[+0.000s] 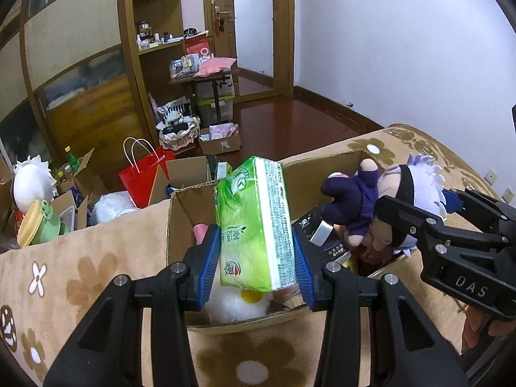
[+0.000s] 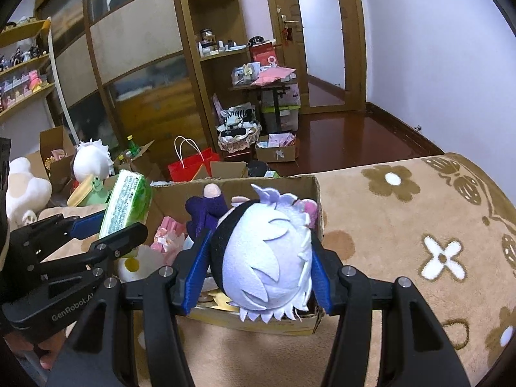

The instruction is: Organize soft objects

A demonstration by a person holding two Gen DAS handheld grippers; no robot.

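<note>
My left gripper is shut on a green tissue pack and holds it upright over an open cardboard box on the bed. The pack also shows in the right wrist view. My right gripper is shut on a plush doll with white-lilac hair and a dark purple outfit, held over the box's right side. The doll shows in the left wrist view. Inside the box lie a white plush with a yellow spot, a pink item and dark packets.
The box sits on a tan flowered blanket. Beyond the bed's edge the floor holds a red paper bag, open cartons, a white plush and a frog item. Wooden wardrobe, shelves and a small loaded table stand behind.
</note>
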